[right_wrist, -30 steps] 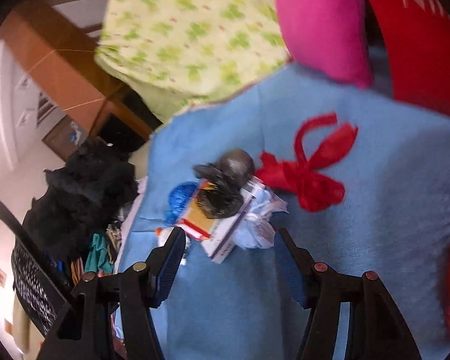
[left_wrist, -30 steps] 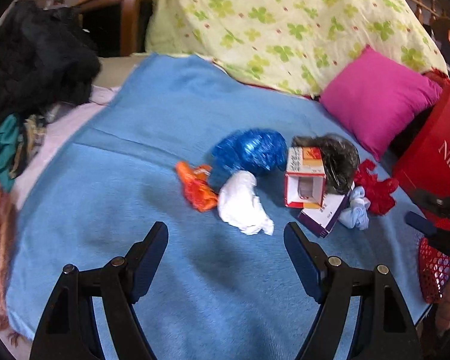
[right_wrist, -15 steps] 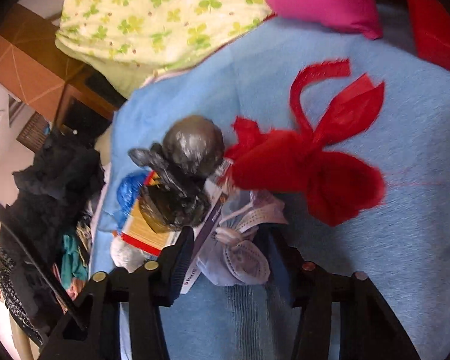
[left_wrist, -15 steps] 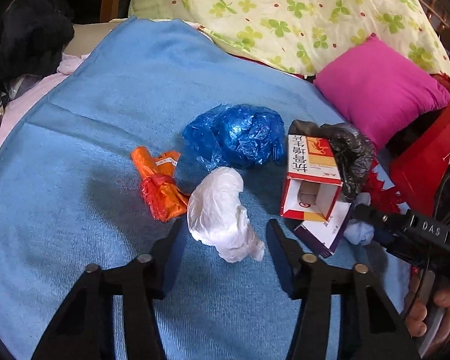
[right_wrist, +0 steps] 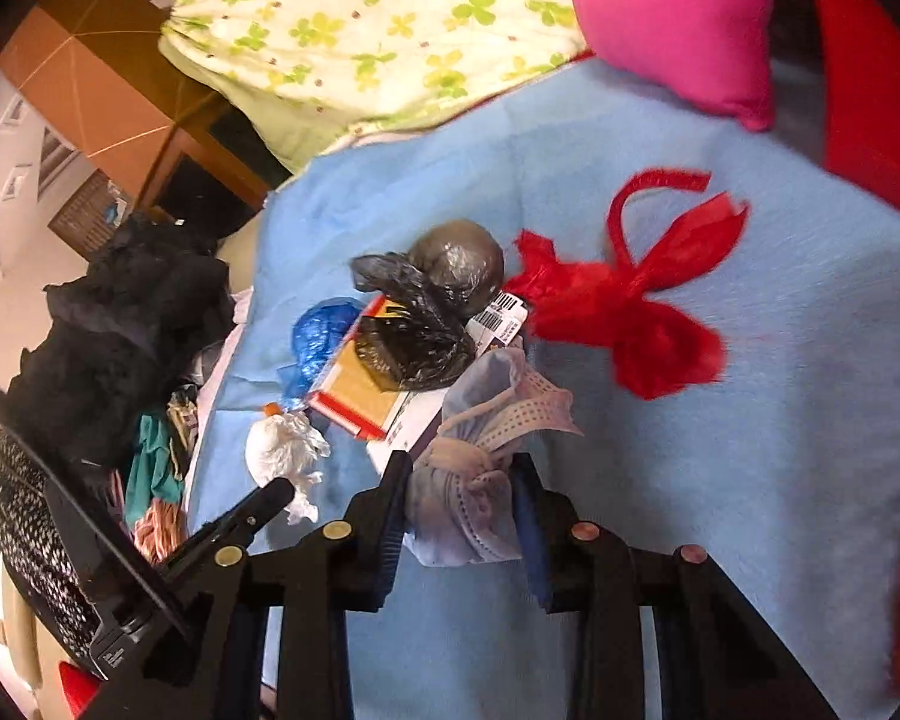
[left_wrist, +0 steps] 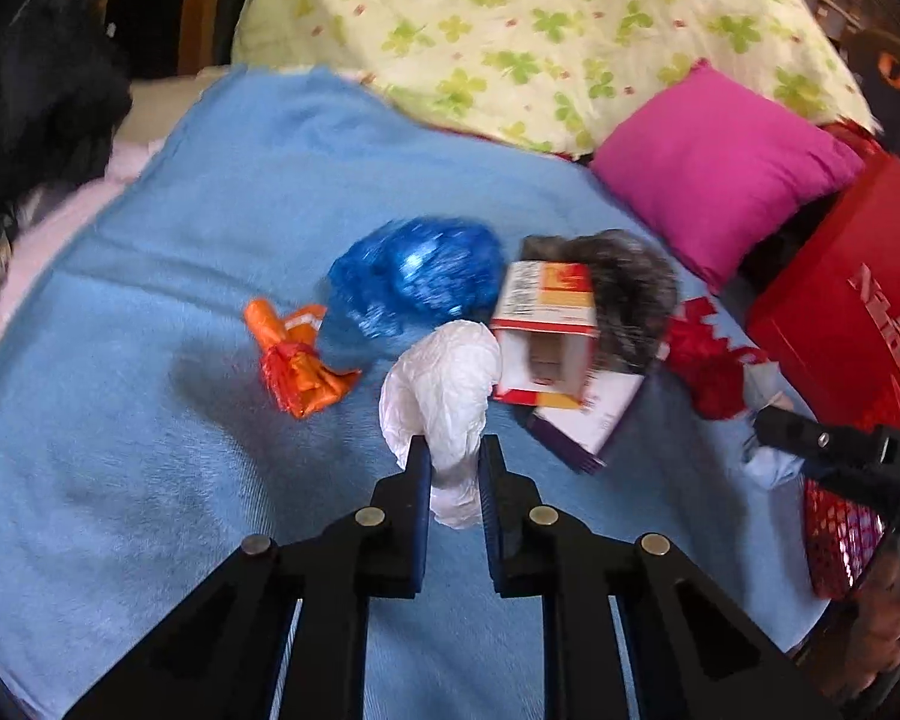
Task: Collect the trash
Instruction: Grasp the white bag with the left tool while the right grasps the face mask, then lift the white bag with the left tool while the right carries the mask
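**Operator:** Jaws first: left gripper [left_wrist: 453,468] is pinched tight on the lower end of the white plastic wad [left_wrist: 444,396]. Right gripper [right_wrist: 461,501] is closing, and its fingers already press both sides of the knotted face masks [right_wrist: 486,456].

**Observer:** So which step are you on?

**Operator:** The grasp itself, I'd say, one piece of trash in each hand. Both pieces lie on the blue blanket [left_wrist: 150,480]; I can't tell whether either is lifted yet.

**Observer:** What's left out there?

**Operator:** An orange wrapper [left_wrist: 294,360], a blue bag [left_wrist: 420,276], a black bag [right_wrist: 414,330] draped over the red-and-white carton [left_wrist: 546,342], a flat white box [left_wrist: 594,420] beneath it, and a red bag [right_wrist: 618,306] just beside the masks.

**Observer:** Next move?

**Operator:** Lift both straight up. The white wad touches the carton's edge, and the masks sit against the flat box, so I'd raise slowly to avoid dragging neighbours. I see no bin, so I'd need to find one.
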### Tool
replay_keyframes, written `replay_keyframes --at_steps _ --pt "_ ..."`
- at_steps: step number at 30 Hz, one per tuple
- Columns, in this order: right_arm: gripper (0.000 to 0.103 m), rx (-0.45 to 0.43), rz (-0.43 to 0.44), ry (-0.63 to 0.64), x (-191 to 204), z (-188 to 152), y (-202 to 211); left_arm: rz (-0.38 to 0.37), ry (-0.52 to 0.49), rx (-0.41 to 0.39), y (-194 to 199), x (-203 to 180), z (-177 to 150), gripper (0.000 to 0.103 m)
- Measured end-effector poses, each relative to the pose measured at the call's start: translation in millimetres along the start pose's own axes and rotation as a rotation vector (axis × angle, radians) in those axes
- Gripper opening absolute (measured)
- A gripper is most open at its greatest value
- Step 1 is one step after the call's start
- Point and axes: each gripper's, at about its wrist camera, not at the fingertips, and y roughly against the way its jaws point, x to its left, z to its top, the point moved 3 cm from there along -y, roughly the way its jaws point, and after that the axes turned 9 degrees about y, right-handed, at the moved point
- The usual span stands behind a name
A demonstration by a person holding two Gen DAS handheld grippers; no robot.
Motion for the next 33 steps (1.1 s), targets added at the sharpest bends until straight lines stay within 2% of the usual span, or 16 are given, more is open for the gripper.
replay_keyframes --at_steps 9,13,21,33 --pt "0.035 -0.128 -0.043 0.084 11.9 -14.4 62.1 -0.044 -0.105 -0.136 51.7 -42.0 -16.6 0.016" --pt "0.035 -0.164 -0.061 0.103 10.5 -28.9 84.6 -0.003 -0.174 -0.180 59.1 -64.0 -17.2 0.016" --pt "0.035 -0.213 -0.086 0.161 20.3 -33.9 100.5 0.017 -0.271 -0.209 67.6 -93.2 -23.9 0.016" --pt "0.035 -0.249 -0.120 0.216 27.6 -36.1 108.6 0.061 -0.323 -0.242 72.9 -104.7 -30.8 0.016"
